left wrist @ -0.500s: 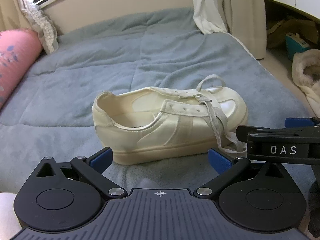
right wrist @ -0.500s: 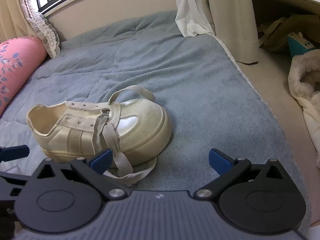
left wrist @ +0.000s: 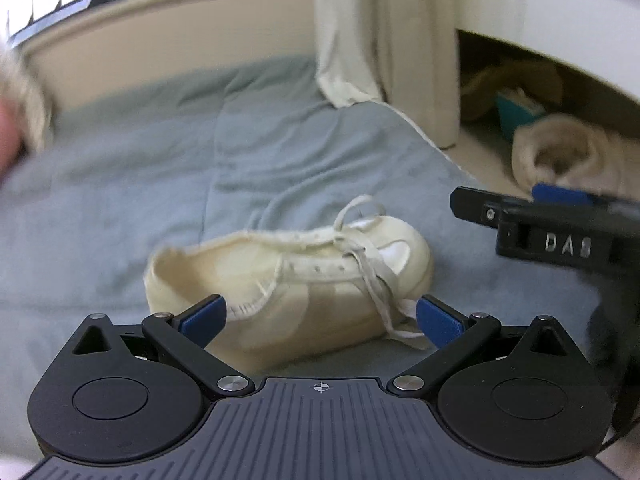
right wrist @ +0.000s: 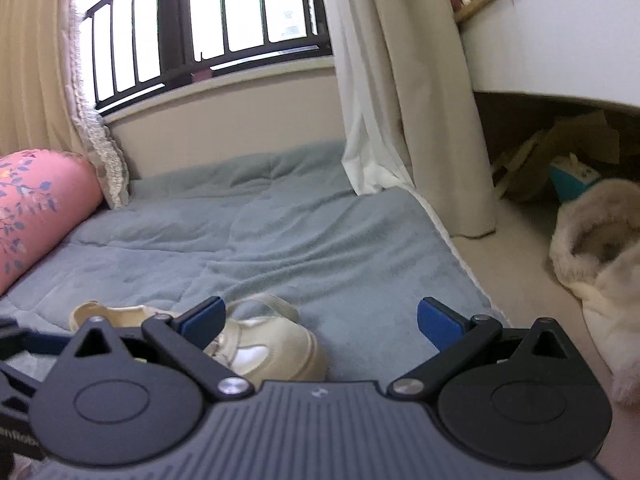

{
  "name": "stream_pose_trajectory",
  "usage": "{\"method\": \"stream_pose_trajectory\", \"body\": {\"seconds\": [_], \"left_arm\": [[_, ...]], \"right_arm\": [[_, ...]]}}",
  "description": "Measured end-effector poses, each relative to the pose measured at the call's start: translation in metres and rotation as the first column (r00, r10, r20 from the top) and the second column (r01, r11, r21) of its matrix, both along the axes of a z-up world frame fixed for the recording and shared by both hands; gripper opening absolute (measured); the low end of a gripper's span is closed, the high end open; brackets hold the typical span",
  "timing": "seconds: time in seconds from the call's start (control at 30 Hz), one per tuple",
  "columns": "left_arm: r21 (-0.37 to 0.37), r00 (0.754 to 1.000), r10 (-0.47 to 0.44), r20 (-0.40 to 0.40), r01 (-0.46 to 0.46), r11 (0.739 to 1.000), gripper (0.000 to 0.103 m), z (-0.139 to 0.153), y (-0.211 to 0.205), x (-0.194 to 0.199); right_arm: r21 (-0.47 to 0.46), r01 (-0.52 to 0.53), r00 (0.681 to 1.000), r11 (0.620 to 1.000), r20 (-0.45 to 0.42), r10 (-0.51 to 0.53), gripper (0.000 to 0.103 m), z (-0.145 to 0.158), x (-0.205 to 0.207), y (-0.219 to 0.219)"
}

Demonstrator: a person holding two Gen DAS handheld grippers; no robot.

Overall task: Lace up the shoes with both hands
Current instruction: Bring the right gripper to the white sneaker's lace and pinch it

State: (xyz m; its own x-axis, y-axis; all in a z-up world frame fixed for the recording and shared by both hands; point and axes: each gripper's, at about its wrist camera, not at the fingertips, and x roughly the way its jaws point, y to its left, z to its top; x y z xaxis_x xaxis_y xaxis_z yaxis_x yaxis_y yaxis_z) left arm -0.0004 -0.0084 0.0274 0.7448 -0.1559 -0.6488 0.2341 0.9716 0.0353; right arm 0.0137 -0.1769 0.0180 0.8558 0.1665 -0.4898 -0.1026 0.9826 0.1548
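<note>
1. Shoe [left wrist: 288, 284] lies on its side on the blanket [left wrist: 160, 184], toward its right edge; lace [left wrist: 372, 276] threaded only through the toe-end eyelets, ends loose by the sole.
2. Left gripper [left wrist: 320, 316] and right gripper [right wrist: 320, 316] both spread wide, holding nothing.
3. Risk: flat lace on soft blanket, so a pinch may catch fabric or slip.
4. Left view shows eyelets and lace; right view hides most of the shoe, shows the window [right wrist: 208, 28].

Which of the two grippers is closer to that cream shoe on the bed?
Probably left. The left gripper faces the shoe's side, open fingers framing it. The right gripper sits off beyond the toe, aimed mostly past it.
</note>
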Motion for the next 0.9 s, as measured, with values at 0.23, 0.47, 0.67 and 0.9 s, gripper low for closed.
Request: {"method": "stream_pose_trajectory", "body": {"seconds": [0.23, 0.47, 0.67, 0.9], "left_arm": [[0.111, 0.951, -0.296, 0.091, 0.286, 0.952, 0.090, -0.001, 0.004, 0.008], [0.051, 0.898, -0.436, 0.065, 0.433, 0.900, 0.054, -0.024, 0.009, 0.028], [0.045, 0.872, -0.482, 0.081, 0.480, 0.876, 0.054, -0.026, 0.020, 0.033], [0.006, 0.862, -0.504, 0.058, 0.505, 0.863, 0.059, -0.034, 0.025, 0.035]], "right_arm": [[0.111, -0.108, 0.994, 0.988, -0.019, 0.111, 0.051, 0.000, 0.000, -0.015], [-0.060, -0.248, 0.968, 0.967, 0.021, 0.250, 0.023, 0.002, 0.004, 0.018], [-0.126, -0.432, 0.901, 0.893, -0.022, 0.433, 0.024, 0.007, 0.021, 0.047], [-0.153, -0.515, 0.857, 0.843, -0.083, 0.508, 0.021, -0.015, 0.025, 0.060]]}}
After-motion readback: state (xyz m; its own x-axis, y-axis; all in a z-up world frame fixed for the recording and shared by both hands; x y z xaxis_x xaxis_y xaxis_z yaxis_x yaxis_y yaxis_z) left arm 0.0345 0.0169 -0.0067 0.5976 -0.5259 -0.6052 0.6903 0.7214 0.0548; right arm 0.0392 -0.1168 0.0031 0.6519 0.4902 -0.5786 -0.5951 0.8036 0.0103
